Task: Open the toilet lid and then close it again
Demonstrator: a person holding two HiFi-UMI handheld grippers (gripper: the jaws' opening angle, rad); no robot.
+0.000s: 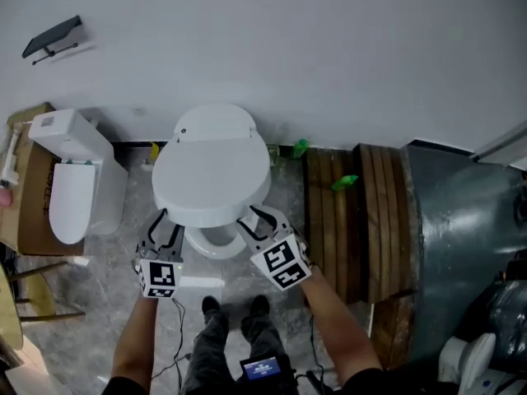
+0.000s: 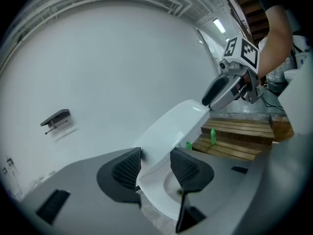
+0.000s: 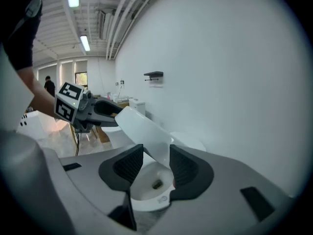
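You are in the first half of the task. The toilet lid (image 1: 212,171) is partly raised: its front edge is off the bowl and it slants up toward the cistern (image 1: 216,120), but it is not yet upright. So, in my judgement, the opening is not finished, and the whole closing is left to do.

Your left gripper (image 1: 165,225) holds the lid's front edge on the left side, and your right gripper (image 1: 259,219) holds it on the right side. In the left gripper view the fingers (image 2: 128,169) are clenched on the lid's rim, which passes between them. In the right gripper view the fingers (image 3: 128,166) grasp the rim in the same way.

Under the lid the toilet bowl (image 3: 152,184) is uncovered. It shows only a dark drain opening at the bottom, and I see nothing else in it. The second toilet (image 1: 72,192) at the left appears to have its lid down, so its inside is hidden.
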